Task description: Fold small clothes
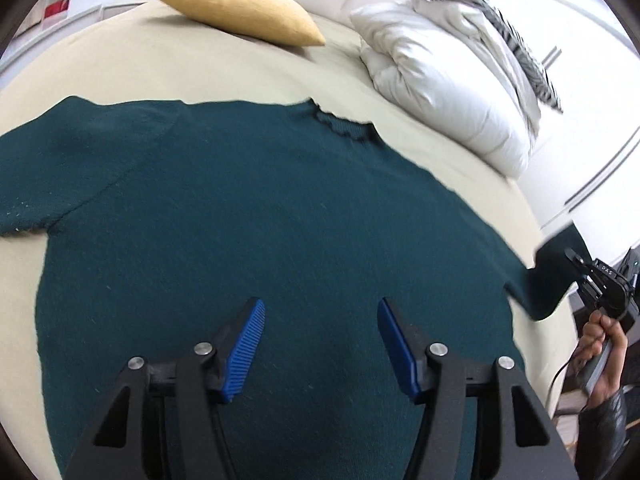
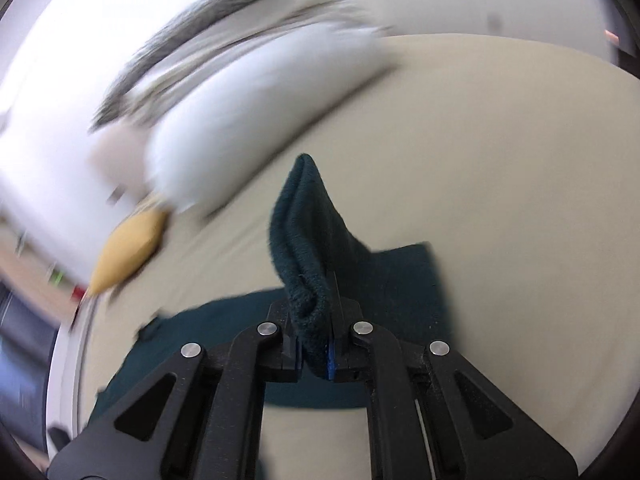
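A dark teal sweater (image 1: 260, 208) lies spread flat on the beige bed (image 1: 120, 68), neckline toward the far side. My left gripper (image 1: 320, 308) hovers over the sweater's body, open, its blue pads (image 1: 246, 344) apart with only flat fabric below them. At the right edge a person's hand (image 1: 600, 344) holds my right gripper (image 1: 576, 258), which has the sweater's sleeve (image 1: 548, 276) lifted off the bed. In the right wrist view that gripper (image 2: 314, 344) is shut on the bunched sleeve end (image 2: 308, 232), which sticks up past the fingers.
A yellow cushion (image 1: 240, 12) lies at the far side of the bed. A folded white duvet (image 1: 440, 80) with a zebra-striped pillow (image 1: 480, 20) sits at the far right. White cupboard fronts (image 1: 592, 128) stand beyond the bed's right edge.
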### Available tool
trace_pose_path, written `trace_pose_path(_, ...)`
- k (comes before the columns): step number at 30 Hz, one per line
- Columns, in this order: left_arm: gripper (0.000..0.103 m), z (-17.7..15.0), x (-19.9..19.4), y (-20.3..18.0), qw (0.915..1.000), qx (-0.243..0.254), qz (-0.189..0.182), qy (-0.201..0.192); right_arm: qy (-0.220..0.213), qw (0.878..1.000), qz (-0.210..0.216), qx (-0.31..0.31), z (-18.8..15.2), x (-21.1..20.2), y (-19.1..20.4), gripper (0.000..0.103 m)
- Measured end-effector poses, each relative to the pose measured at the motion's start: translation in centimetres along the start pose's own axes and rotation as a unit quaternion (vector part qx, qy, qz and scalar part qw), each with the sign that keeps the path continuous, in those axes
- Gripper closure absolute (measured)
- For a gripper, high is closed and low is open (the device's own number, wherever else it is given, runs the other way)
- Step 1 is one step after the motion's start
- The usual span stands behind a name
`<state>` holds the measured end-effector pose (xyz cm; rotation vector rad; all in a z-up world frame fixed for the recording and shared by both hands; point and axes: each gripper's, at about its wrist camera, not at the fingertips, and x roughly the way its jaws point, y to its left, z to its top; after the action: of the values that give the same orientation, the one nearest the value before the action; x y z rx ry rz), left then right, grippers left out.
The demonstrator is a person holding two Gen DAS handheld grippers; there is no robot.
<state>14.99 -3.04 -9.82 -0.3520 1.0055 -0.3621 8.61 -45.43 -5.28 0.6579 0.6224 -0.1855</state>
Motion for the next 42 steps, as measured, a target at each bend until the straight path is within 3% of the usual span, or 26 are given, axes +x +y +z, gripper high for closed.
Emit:
trace_pose_path(1, 0.042, 0.3, -0.2, 0.5, 1.0, -0.005, -0.003, -0.002, 0.011, 0.999, 0.029, -0.034, -0.9, 1.3, 4.2, 0.097)
trace_pose_path(5, 0.042, 1.2, -0.9, 2.2, 0.9994, -0.027, -0.019, -0.009, 0.077, 0.986, 0.122, -0.089, -7.1, 6.2, 14.9, 0.096)
trace_pose_path(9, 0.034, 1.8, -0.5, 3.0, 0.9986, -0.04, -0.035, 0.0, 0.161, 0.971, 0.13, -0.122, -13.8, 12.9, 20.5, 0.091)
trace_pose_path(10, 0.03, 1.9, -0.4, 2.9, 0.9985, -0.04, -0.037, 0.002, 0.184, 0.965, 0.139, -0.123, -15.4, 14.1, 21.1, 0.087)
trace_pose_path(11, 0.029, 2.2, -0.1, 2.7, 0.9984, -0.037, -0.041, 0.004, 0.194, 0.963, 0.142, -0.125, -16.3, 14.6, 21.3, 0.075)
trace_pose_path(13, 0.026, 2.7, 0.7, 2.0, 0.9982, -0.032, -0.05, 0.009, 0.183, 0.962, 0.154, -0.132, -17.6, 13.6, 20.9, 0.061)
trace_pose_path(15, 0.025, 3.3, 2.0, 0.8, 0.9979, -0.024, -0.058, 0.019, 0.159, 0.966, 0.161, -0.127, -16.7, 12.2, 20.0, 0.042)
trace_pose_path(17, 0.025, 3.8, 4.0, -0.8, 0.9978, -0.009, -0.055, 0.036, 0.127, 0.971, 0.166, -0.12, -15.2, 10.3, 18.2, 0.037)
trace_pose_path(21, 0.028, 4.6, 8.2, -3.3, 0.9959, 0.008, -0.04, 0.081, 0.099, 0.981, 0.14, -0.089, -13.0, 7.7, 14.0, 0.037)
trace_pose_path(23, 0.032, 4.9, 9.0, -4.1, 0.997, 0.016, -0.022, 0.072, 0.091, 0.986, 0.123, -0.067, -11.6, 7.3, 11.8, 0.037)
trace_pose_path(25, 0.074, 5.2, 9.3, -4.7, 0.9966, 0.023, -0.019, 0.077, 0.078, 0.99, 0.107, -0.053, -9.5, 7.1, 9.2, 0.037)
trace_pose_path(27, 0.093, 5.4, 9.2, -4.9, 0.9965, 0.031, -0.012, 0.077, 0.066, 0.993, 0.089, -0.035, -7.8, 7.2, 6.7, 0.037)
trace_pose_path(31, 0.094, 6.7, 7.4, -5.0, 0.9975, 0.049, -0.02, 0.047, 0.046, 0.997, 0.06, -0.012, -7.5, 5.3, 2.7, 0.037)
trace_pose_path(35, 0.095, 8.9, 4.3, -3.4, 0.9983, 0.054, -0.013, -0.018, 0.04, 0.999, 0.021, -0.022, -5.3, 4.8, 0.6, 0.037)
trace_pose_path(38, 0.095, 9.7, 4.9, -1.3, 0.999, 0.043, -0.003, -0.015, 0.047, 0.998, 0.002, -0.036, -4.0, 5.9, 1.0, 0.037)
trace_pose_path(42, 0.095, 9.5, 6.0, 2.0, 0.9998, 0.013, 0.014, -0.01, 0.07, 0.997, -0.008, -0.037, -1.6, 10.6, 1.4, 0.037)
